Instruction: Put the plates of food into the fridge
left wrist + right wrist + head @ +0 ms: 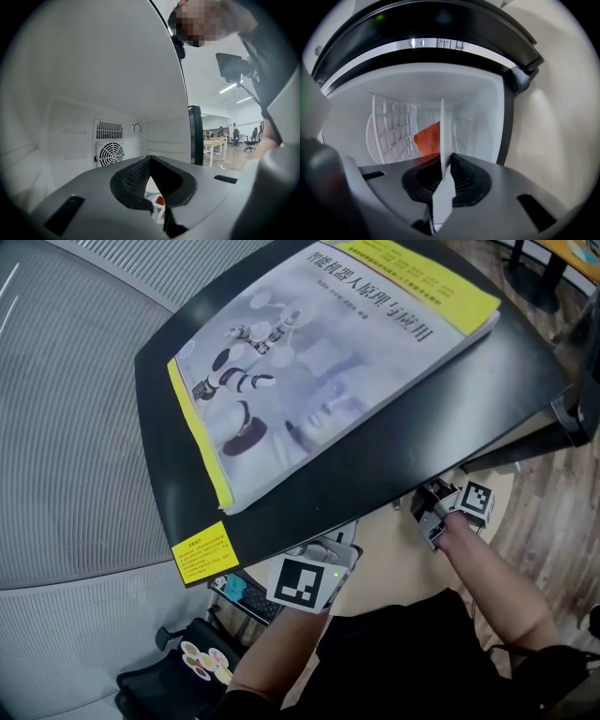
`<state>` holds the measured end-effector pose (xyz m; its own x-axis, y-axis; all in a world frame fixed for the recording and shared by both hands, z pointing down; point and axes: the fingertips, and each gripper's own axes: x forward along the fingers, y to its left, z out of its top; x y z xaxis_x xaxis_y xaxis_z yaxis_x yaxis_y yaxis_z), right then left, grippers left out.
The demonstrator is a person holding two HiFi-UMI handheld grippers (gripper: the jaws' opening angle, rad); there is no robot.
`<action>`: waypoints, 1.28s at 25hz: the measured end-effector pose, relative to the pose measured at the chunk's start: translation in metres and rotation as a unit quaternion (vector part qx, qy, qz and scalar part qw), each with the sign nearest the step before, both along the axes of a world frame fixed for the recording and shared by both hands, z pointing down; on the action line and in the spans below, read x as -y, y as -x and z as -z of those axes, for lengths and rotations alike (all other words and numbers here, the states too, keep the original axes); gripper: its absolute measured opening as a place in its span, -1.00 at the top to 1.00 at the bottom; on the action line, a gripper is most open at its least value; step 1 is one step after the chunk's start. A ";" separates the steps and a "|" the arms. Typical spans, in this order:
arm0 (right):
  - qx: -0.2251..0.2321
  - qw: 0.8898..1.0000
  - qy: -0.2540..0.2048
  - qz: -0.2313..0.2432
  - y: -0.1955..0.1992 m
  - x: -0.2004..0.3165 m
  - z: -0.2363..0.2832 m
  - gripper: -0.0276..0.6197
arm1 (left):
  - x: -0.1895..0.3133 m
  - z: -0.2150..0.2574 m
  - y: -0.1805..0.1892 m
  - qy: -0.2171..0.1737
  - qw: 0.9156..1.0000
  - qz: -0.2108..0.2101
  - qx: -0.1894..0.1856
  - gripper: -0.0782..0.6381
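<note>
White plate [442, 124] edge-on, pinched in right gripper [445, 160], reaching ahead past its tips | red food [427, 138] on plate, just left of jaws | fridge [483, 119] interior straight ahead | left gripper [151, 158] jaws closed together, empty, facing fridge's back wall

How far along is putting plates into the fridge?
Done: the fridge stands open. In hand: the right gripper grips a plate by its rim, red food on it, facing the interior. Remaining: setting it on the rack and letting go. Whether other plates are already inside cannot be told.
</note>
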<state>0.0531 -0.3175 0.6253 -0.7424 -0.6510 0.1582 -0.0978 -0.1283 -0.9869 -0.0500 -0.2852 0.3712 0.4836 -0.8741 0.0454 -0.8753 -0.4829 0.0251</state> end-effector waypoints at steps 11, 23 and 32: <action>-0.040 0.999 0.003 0.009 0.004 0.015 -0.013 0.83 | -0.011 -0.047 0.020 0.024 0.999 0.001 0.024 0.78; -0.148 0.987 -0.007 0.054 0.018 0.020 -0.011 0.82 | -0.006 -0.028 0.023 0.018 1.000 0.015 -0.003 0.78; -0.268 0.959 -0.039 0.084 0.011 0.028 -0.013 0.81 | -0.005 -0.025 0.031 0.018 0.999 0.032 -0.023 0.78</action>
<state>0.0422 -0.3454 0.6385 -0.6634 -0.5545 0.5025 -0.6073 0.0066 -0.7945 -0.0811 -0.2798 0.3965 0.4293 -0.9014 0.0561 -0.9018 -0.4243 0.0820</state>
